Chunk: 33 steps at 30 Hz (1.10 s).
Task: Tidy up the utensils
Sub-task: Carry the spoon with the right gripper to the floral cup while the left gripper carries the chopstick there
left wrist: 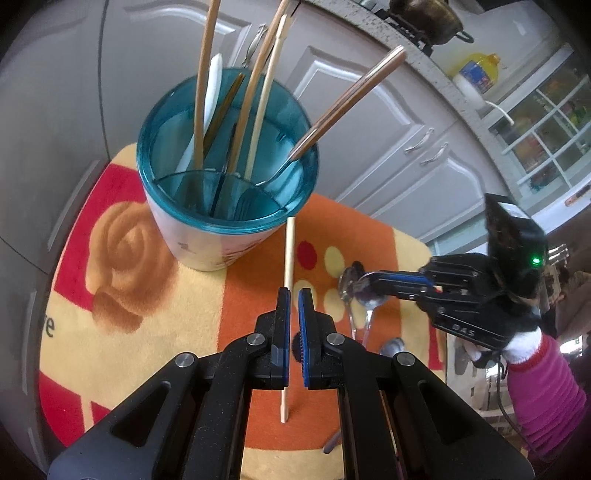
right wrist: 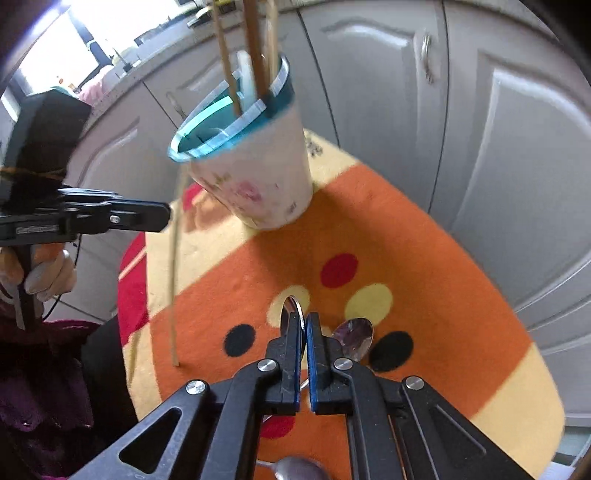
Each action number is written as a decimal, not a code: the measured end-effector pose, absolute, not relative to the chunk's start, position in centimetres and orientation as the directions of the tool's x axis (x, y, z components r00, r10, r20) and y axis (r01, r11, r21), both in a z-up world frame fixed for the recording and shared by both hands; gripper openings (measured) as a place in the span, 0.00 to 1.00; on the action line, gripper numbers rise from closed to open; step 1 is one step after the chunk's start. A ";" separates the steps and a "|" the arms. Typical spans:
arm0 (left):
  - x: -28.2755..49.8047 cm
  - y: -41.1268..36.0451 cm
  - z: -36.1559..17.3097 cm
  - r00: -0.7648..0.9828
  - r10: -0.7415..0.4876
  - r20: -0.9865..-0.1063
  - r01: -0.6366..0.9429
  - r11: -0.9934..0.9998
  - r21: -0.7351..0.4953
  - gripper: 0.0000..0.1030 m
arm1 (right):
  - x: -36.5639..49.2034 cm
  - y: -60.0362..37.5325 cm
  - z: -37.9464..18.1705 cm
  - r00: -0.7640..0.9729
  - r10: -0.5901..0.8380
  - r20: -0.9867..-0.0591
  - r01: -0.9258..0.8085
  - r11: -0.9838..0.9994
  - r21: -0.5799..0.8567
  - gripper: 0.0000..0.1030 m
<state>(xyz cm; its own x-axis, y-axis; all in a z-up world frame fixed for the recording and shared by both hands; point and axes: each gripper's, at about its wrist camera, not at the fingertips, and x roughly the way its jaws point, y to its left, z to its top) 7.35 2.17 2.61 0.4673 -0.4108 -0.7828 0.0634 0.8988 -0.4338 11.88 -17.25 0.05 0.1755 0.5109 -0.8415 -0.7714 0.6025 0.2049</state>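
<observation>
A blue-rimmed cup point(left wrist: 192, 236) point(right wrist: 258, 184) stands on the mat and holds chopsticks, a white utensil and a metal-handled utensil. My left gripper point(left wrist: 294, 295) point(right wrist: 166, 214) is shut on a pale wooden chopstick point(left wrist: 289, 251) point(right wrist: 173, 266), which hangs upright just right of the cup. My right gripper point(right wrist: 303, 321) point(left wrist: 360, 284) is shut on the bowl of a metal spoon point(right wrist: 290, 308) point(left wrist: 347, 282), held on edge just above the mat. A second spoon point(right wrist: 354, 336) lies beside it on the mat. A third spoon point(right wrist: 295, 470) shows at the bottom edge.
An orange, yellow and red patterned mat point(left wrist: 122, 258) point(right wrist: 406, 240) covers a small table. Grey cabinet doors point(left wrist: 369, 122) point(right wrist: 498, 147) stand close behind. A counter above carries an oil bottle point(left wrist: 476, 74) and a dark pot point(left wrist: 428, 18). A pink sleeve point(left wrist: 543, 387) is at the right.
</observation>
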 end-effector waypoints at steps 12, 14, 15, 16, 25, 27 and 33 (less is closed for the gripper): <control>7.1 1.7 1.5 0.467 -0.407 -0.785 0.064 0.901 -0.429 0.32 | 8.6 -17.4 3.2 0.247 0.509 -0.824 -0.757 0.633 0.164 0.03; 7.9 1.6 0.9 0.467 -0.398 -0.790 0.049 0.903 -0.426 0.33 | 8.5 -17.2 3.3 0.248 0.511 -0.823 -0.756 0.633 0.165 0.03; 8.4 1.5 0.5 0.463 -0.384 -0.799 0.040 0.910 -0.414 0.33 | 8.5 -17.1 3.4 0.250 0.511 -0.823 -0.757 0.633 0.163 0.03; 8.7 1.3 0.2 0.459 -0.379 -0.804 0.034 0.911 -0.411 0.33 | 8.5 -17.0 3.4 0.252 0.512 -0.821 -0.757 0.633 0.163 0.03; 8.2 0.9 1.8 0.484 -0.389 -0.784 0.096 0.914 -0.394 0.02 | 8.2 -16.9 5.8 0.297 0.519 -0.801 -0.755 0.642 0.136 0.03; 7.6 1.7 3.6 0.506 -0.397 -0.765 0.107 0.910 -0.402 0.02 | 8.3 -16.7 6.7 0.309 0.529 -0.790 -0.754 0.643 0.135 0.03; 7.4 5.0 10.0 0.596 -0.391 -0.702 0.115 0.906 -0.407 0.02 | 8.8 -15.3 10.6 0.374 0.571 -0.731 -0.754 0.646 0.118 0.03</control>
<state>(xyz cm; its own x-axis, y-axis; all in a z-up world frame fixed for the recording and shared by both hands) 7.39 4.99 9.95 0.5959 -0.3907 -0.7016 0.1148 0.9062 -0.4070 8.75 -15.30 10.61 0.3741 0.5708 -0.7309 -0.7545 0.6456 0.1180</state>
